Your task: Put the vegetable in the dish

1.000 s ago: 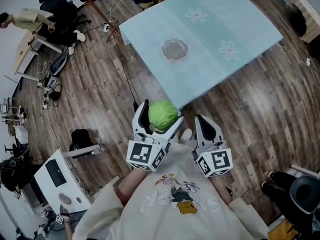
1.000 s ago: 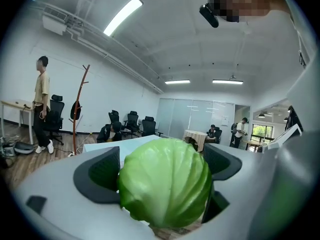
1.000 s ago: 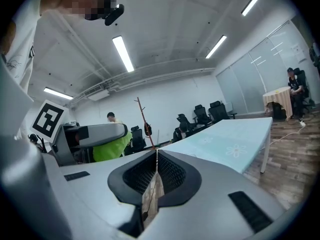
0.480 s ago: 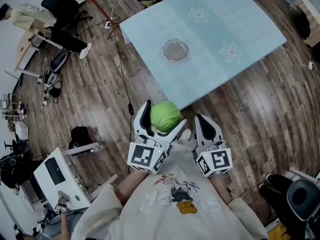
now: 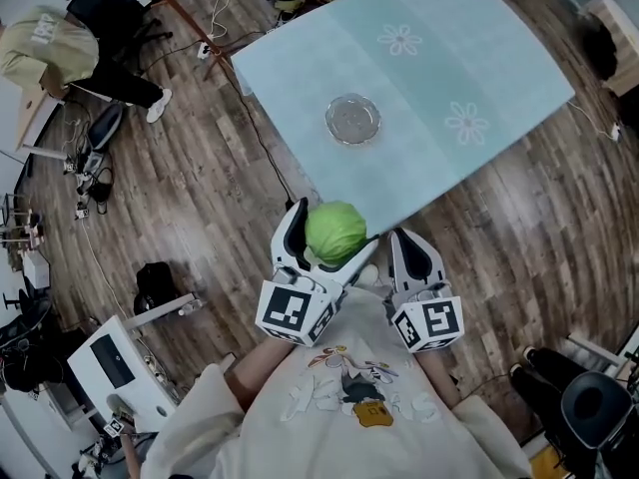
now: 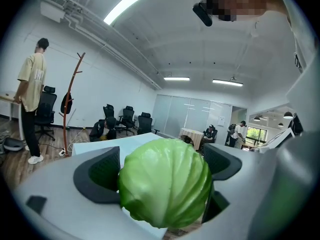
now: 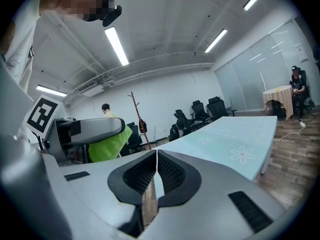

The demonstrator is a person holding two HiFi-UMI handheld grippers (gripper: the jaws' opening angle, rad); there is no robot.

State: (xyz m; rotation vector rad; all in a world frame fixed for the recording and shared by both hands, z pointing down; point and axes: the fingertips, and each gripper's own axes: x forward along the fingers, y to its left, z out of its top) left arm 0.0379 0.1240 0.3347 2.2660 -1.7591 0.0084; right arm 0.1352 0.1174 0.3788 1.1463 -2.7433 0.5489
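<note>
A round green cabbage (image 5: 334, 231) (image 6: 165, 181) is clamped between the jaws of my left gripper (image 5: 324, 239), held over the wood floor just short of the table's near corner. The same cabbage (image 7: 107, 144) shows at the left of the right gripper view. A clear glass dish (image 5: 351, 119) sits empty near the middle-left of the pale blue tablecloth (image 5: 479, 58). My right gripper (image 5: 409, 249) (image 7: 156, 176) hangs beside the left one, jaws shut with nothing between them.
The table (image 5: 300, 68) stands ahead, its near corner by the cabbage. Cables (image 5: 255, 138) run across the wood floor on the left. A person (image 5: 50, 43) stands at far left by office chairs. A white machine (image 5: 110, 352) sits at lower left.
Both grippers and the cabbage have come a little closer to the table's near corner. The person at far left has shifted position.
</note>
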